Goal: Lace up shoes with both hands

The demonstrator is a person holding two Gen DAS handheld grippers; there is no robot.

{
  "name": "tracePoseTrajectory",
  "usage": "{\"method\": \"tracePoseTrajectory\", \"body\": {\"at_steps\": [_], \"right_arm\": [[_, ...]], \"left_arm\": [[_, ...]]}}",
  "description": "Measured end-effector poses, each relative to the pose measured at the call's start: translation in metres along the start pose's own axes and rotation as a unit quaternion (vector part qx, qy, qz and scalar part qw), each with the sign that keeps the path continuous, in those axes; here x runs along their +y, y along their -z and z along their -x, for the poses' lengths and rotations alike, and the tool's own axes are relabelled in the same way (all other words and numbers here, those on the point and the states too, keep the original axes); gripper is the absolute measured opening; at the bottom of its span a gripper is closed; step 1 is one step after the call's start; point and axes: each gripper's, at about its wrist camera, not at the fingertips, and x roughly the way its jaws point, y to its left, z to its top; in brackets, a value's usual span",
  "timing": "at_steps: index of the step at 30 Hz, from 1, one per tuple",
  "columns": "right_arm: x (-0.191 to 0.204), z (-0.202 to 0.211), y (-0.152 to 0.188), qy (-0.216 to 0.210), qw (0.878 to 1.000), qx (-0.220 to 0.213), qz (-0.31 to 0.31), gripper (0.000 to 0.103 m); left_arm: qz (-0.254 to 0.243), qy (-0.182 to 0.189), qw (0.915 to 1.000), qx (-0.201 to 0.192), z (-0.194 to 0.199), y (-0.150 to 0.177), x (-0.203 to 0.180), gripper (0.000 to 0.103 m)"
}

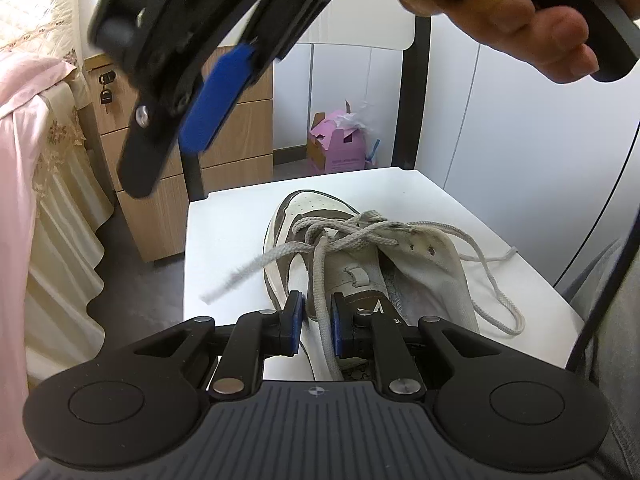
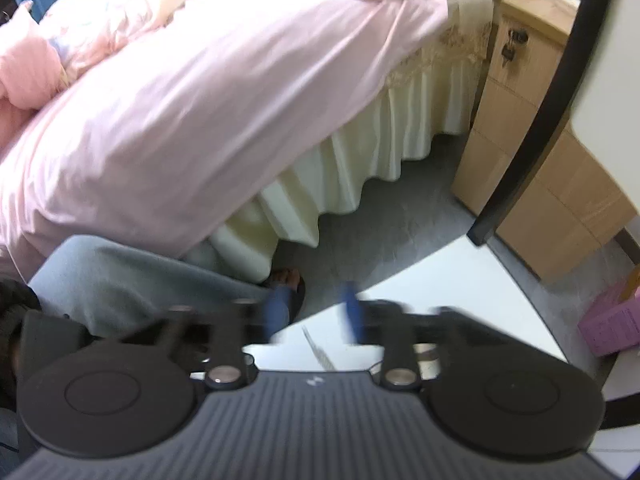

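- Your right gripper [image 1: 192, 92] hangs above the shoe [image 1: 360, 276], crowding the room over the toe.
- Loose lace [image 1: 492, 280] loops lie on the chair seat [image 1: 224, 248] to the shoe's right.
- Bare seat left of the shoe gives you room.
- The chair's black back posts [image 1: 416, 92] close the far edge.
- The bed [image 2: 200, 100] and wooden cabinet [image 2: 532, 128] stand beyond the seat.

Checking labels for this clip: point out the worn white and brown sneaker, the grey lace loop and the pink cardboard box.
Worn white and brown sneaker [image 1: 316, 208]: left wrist view, toe cap.
Grey lace loop [image 1: 318, 280]: left wrist view, strand between claw pads.
Pink cardboard box [image 1: 338, 148]: left wrist view, front face.
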Motion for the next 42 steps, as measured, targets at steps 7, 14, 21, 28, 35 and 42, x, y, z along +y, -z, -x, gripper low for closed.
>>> {"method": "tracePoseTrajectory", "body": {"at_steps": [7,14,21,28,35,42], "right_arm": [[-0.009,-0.029,0.024,0.006,0.997,0.08,-0.004,0.044],[-0.026,-0.051,0.043,-0.031,0.994,0.095,-0.043,0.04],[-0.017,-0.048,0.039,-0.013,0.995,0.098,-0.013,0.003],[-0.015,-0.016,0.017,-0.024,0.998,0.032,-0.04,0.002],[0.021,0.016,-0.027,-0.058,0.998,-0.02,-0.004,0.002],[0.058,0.019,-0.067,-0.095,0.994,-0.041,0.028,0.002]], "left_arm": [[-0.006,0.0,1.0,0.001,0.0,0.0,-0.001,0.017],[-0.023,-0.003,0.9997,0.003,0.001,0.0,-0.005,0.017],[-0.042,-0.004,0.9991,0.0,-0.001,0.001,-0.01,0.017],[-0.052,-0.004,0.9986,-0.003,-0.002,0.002,-0.012,0.017],[-0.064,-0.003,0.9979,-0.005,-0.002,0.002,-0.018,0.017],[-0.072,0.001,0.9974,-0.006,-0.006,0.002,-0.019,0.017]]}}
